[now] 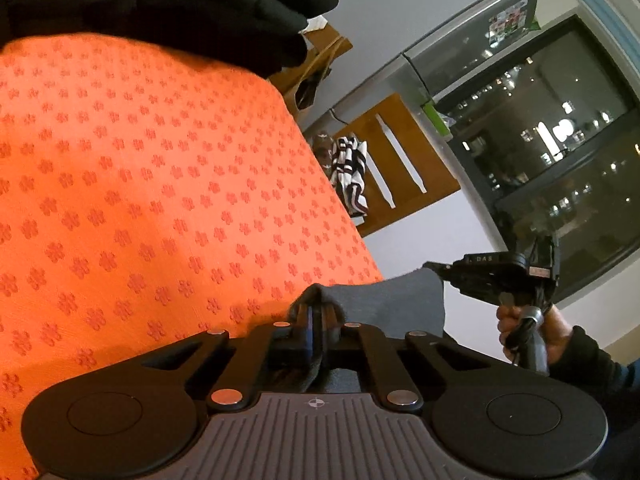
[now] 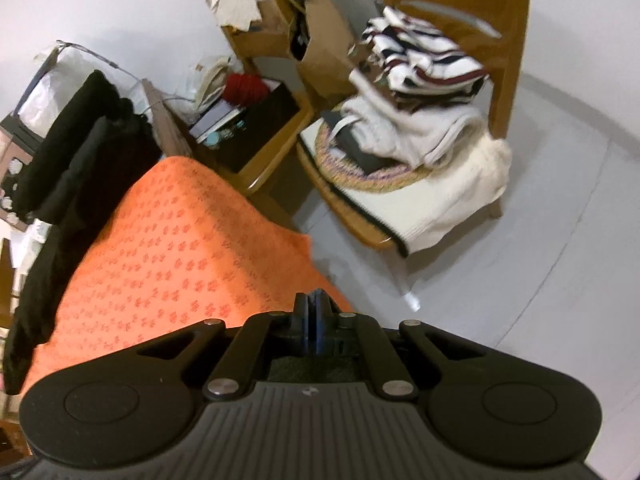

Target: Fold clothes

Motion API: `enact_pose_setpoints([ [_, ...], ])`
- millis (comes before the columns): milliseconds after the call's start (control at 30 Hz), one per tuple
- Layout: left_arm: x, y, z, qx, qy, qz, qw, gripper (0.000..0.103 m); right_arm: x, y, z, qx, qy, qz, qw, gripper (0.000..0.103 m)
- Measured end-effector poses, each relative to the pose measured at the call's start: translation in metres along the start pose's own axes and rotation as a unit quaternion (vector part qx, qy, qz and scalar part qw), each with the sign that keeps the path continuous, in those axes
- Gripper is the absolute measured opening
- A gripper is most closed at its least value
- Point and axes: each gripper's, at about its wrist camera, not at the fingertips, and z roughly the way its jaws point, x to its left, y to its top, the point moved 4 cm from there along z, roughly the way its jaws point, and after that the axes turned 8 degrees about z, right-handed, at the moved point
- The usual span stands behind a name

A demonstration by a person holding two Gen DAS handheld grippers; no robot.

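Both grippers pinch grey cloth over the orange bench.
Left gripper (image 1: pixel 318 312) and right gripper (image 2: pixel 314 304) hold the grey cloth (image 1: pixel 384 300) stretched between them, probably for folding.

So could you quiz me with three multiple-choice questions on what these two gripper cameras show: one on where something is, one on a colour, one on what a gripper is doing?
1. Where does the striped garment lie?
A. On top of the clothes piled on the wooden chair
B. On the floor
C. On the orange cloth

2. What colour is the patterned cloth on the work surface?
A. Blue
B. Orange
C. Green

3. What is the left gripper doing?
A. Open above the cloth
B. Shut on nothing
C. Shut on a grey garment

Answers:
1 A, the right wrist view shows it highest on the chair's pile.
2 B, both views show orange fabric with a small repeated motif.
3 C, grey fabric sits pinched between the closed fingers in the left wrist view.
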Motion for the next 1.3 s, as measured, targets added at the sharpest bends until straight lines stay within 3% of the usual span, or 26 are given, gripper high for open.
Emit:
enact_pose_setpoints([
  [233,0.005,-0.002,0.0,0.002,0.025,0.003,0.9997,0.006,-0.012,-0.007,0.009,-0.003,-0.035,0.004,0.999,0.004],
  [333,0.003,-0.002,0.002,0.005,0.029,0.008,0.9995,0.006,-0.008,-0.008,0.006,-0.01,-0.026,-0.002,1.0,0.006],
  [367,0.001,-0.001,0.003,0.005,0.031,0.014,0.9994,0.006,-0.007,-0.008,0.004,-0.012,-0.022,-0.004,1.0,0.008],
  [433,-0.002,0.0,0.003,0.005,0.035,0.019,0.9992,0.006,-0.012,-0.006,0.001,-0.014,-0.016,0.01,1.0,0.027],
  [467,-0.002,0.0,0.003,0.004,0.037,0.019,0.9991,0.006,-0.016,-0.005,0.0,-0.015,-0.014,0.019,1.0,0.031],
  [633,-0.005,-0.002,0.002,0.006,0.048,0.023,0.9985,0.006,-0.034,0.0,-0.004,-0.021,-0.002,0.065,0.998,0.036],
  [700,-0.005,-0.002,0.003,0.006,0.052,0.025,0.9983,0.006,-0.037,-0.002,0.0,-0.008,0.004,0.069,0.998,0.043],
  [767,-0.006,-0.001,0.004,0.006,0.055,0.026,0.9981,0.006,-0.036,-0.005,0.009,0.003,0.008,0.066,0.998,0.044],
  [800,-0.008,-0.001,0.004,0.006,0.058,0.028,0.9979,0.006,-0.034,-0.006,0.012,0.007,0.014,0.065,0.998,0.038],
  [833,-0.009,-0.001,0.003,0.006,0.061,0.032,0.9976,0.006,-0.032,-0.007,0.014,0.011,0.022,0.066,0.998,0.003],
  [933,-0.013,0.0,0.0,0.0,0.078,0.043,0.996,0.006,-0.017,-0.008,0.006,-0.005,0.031,0.046,0.998,0.001],
  [1033,-0.014,0.0,-0.003,-0.005,0.094,0.052,0.9942,0.006,-0.013,-0.002,-0.009,-0.045,-0.005,0.023,0.999,0.001],
  [1100,-0.005,-0.002,-0.002,-0.003,0.1,0.043,0.9941,0.006,-0.024,0.004,-0.014,-0.074,-0.055,0.013,0.996,0.001],
  [1200,-0.004,-0.001,0.001,-0.001,0.093,0.039,0.9949,0.006,-0.042,0.009,-0.012,-0.057,-0.039,0.05,0.996,0.001],
  [1300,-0.008,0.0,0.005,0.003,0.09,0.049,0.9948,0.006,-0.034,0.003,-0.008,-0.031,-0.012,0.03,0.999,0.002],
])
